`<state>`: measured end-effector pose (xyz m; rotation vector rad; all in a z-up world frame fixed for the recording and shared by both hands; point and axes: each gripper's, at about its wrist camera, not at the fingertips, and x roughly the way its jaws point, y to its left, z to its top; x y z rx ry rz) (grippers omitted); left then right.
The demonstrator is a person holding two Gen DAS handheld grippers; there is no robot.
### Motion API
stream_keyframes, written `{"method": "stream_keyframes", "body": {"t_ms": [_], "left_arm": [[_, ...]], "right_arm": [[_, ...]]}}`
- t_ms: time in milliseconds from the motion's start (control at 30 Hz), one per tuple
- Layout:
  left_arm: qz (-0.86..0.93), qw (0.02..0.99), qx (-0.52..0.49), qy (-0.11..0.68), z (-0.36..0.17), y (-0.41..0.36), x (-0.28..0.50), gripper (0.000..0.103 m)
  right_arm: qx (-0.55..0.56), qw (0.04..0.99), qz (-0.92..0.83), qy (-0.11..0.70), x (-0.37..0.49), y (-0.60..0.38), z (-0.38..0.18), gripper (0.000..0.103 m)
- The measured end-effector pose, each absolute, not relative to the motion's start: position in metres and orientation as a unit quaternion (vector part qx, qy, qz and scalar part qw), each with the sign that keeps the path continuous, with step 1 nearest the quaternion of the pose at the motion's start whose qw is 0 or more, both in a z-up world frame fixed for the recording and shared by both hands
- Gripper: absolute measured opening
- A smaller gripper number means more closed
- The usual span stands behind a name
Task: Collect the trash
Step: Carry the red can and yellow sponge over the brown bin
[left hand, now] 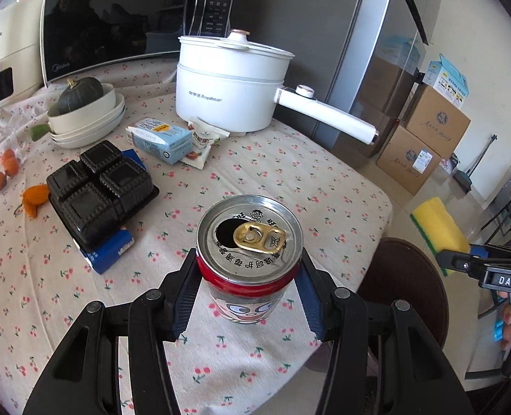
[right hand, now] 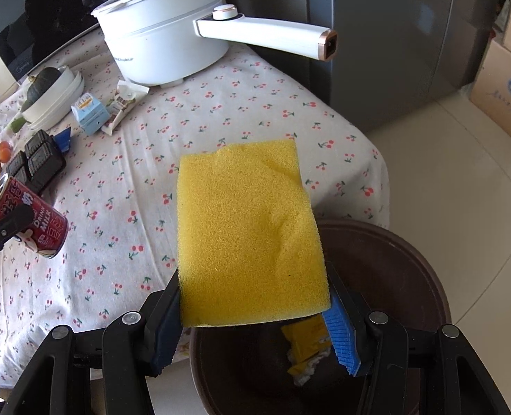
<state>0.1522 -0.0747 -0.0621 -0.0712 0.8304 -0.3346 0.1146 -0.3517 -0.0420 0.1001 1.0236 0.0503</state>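
Observation:
My left gripper (left hand: 248, 276) is shut on an opened red milk can (left hand: 250, 242) and holds it above the cherry-print tablecloth (left hand: 290, 180). The can also shows in the right wrist view (right hand: 34, 221). My right gripper (right hand: 255, 307) is shut on a yellow sponge (right hand: 245, 235), held over the rim of a dark brown bin (right hand: 393, 269) beside the table. A yellow wrapper (right hand: 307, 346) lies inside the bin. The sponge (left hand: 438, 228) and the bin (left hand: 407, 276) also show in the left wrist view.
On the table lie a black plastic tray (left hand: 99, 190) on a blue packet, a light-blue carton (left hand: 162, 140), a snack wrapper (left hand: 203, 141), a white electric pot (left hand: 231, 86), stacked bowls with a squash (left hand: 85, 110), and orange peel (left hand: 34, 200). Cardboard boxes (left hand: 428, 138) stand on the floor.

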Motion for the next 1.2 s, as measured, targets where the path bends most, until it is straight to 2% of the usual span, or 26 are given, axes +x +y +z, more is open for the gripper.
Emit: {"method": "stream_keyframes", "body": {"t_ms": [133,433,733,1000,1200], "left_arm": [[-0.183,0.888,-0.064,0.416,-0.069,-0.088,0.142,0.055],[-0.268,0.870,-0.026,0.414,-0.075,-0.166,0.113,0.056],[-0.316,0.846,-0.032,0.428,-0.093,-0.217,0.108,0.056],[-0.334,0.833,-0.025,0.440,-0.114,-0.249,0.114,0.056],[-0.303,0.825,-0.025,0.476,-0.141,-0.247,0.126,0.056]], "right_arm": [[0.028,0.866,0.023,0.498,0.104,-0.358,-0.053,0.062],[0.038,0.851,0.002,0.524,0.075,-0.397,-0.079,0.062],[0.045,0.833,-0.027,0.550,0.053,-0.444,-0.108,0.062],[0.065,0.828,-0.038,0.556,0.043,-0.466,-0.117,0.062],[0.057,0.827,-0.032,0.558,0.043,-0.465,-0.120,0.062]]}}
